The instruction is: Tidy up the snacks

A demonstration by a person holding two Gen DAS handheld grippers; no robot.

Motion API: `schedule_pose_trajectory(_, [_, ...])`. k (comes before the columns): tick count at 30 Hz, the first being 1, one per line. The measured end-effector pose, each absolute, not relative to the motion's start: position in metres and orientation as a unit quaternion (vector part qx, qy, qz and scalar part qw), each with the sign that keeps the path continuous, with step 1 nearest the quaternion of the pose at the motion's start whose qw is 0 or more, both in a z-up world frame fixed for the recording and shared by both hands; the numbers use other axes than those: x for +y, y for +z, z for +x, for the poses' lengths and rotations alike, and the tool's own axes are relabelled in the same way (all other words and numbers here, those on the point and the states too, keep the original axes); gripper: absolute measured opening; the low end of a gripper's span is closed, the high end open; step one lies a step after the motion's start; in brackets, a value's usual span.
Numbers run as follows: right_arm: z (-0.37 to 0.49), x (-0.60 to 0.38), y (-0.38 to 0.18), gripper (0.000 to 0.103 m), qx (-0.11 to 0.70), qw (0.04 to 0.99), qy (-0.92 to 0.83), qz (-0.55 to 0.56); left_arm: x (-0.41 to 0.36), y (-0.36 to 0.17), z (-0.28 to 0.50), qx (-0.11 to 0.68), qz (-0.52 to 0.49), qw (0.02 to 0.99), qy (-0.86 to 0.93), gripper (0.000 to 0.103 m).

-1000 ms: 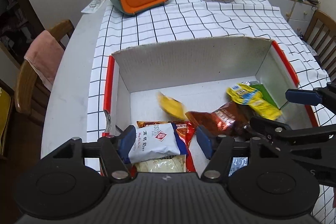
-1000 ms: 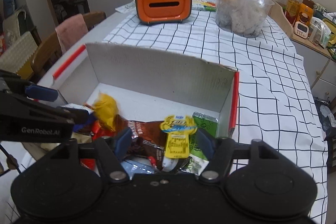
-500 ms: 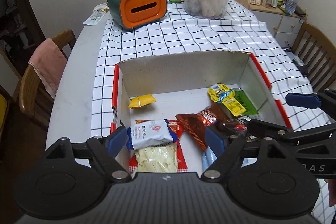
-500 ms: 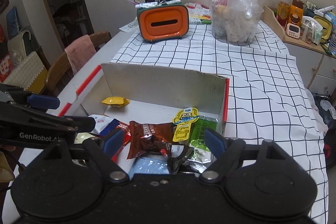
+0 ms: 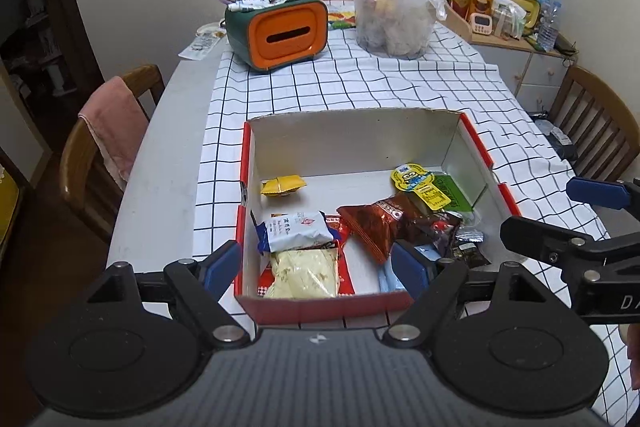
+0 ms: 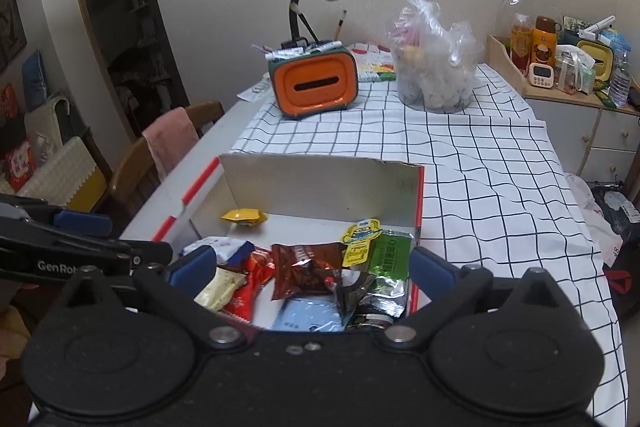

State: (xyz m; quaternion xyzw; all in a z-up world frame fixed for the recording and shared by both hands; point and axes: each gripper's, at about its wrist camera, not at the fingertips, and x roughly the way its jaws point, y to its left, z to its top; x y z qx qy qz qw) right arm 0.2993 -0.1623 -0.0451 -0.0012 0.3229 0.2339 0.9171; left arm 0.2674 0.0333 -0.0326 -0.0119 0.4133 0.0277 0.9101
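A shallow cardboard box [image 5: 352, 141], red outside and white inside, is seen open on the checked cloth. A small yellow packet [image 5: 282, 184] lies apart near its back left corner. A white-and-blue packet [image 5: 295, 230] rests on a pale yellow pack [image 5: 304, 273]. A brown packet [image 5: 384, 223], a yellow cartoon-figure sachet [image 5: 418, 183] and a green packet [image 6: 390, 255] are piled toward the right.

Left wrist view: looks steeply down over the near edge of the snack box [image 5: 320, 301]. Right wrist view: shallower, from the box's right. Both share the box [image 6: 320, 183] and orange case [image 6: 314, 83].
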Motion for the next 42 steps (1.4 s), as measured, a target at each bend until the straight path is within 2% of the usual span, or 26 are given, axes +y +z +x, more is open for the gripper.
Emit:
schedule_pose_trajectory(8, [0.272, -0.172, -0.031, 0.103, 0.306, 0.922, 0.235, 0.022, 0.029, -0.023, 0.236, 0.387, -0.006, 0.922, 0.02, 0.089])
schedule_pose_trajectory(12, [0.261, -0.176, -0.026, 0.103, 0.299, 0.924, 0.238, 0.033, 0.031, -0.02, 0.225, 0.38, -0.018, 0.925, 0.017, 0.102])
schedule_pose_trajectory(42, [0.238, -0.177, -0.029, 0.103, 0.305, 0.921, 0.231, 0.069, 0.041, -0.017, 0.204, 0.381, -0.049, 0.922, 0.041, 0.103])
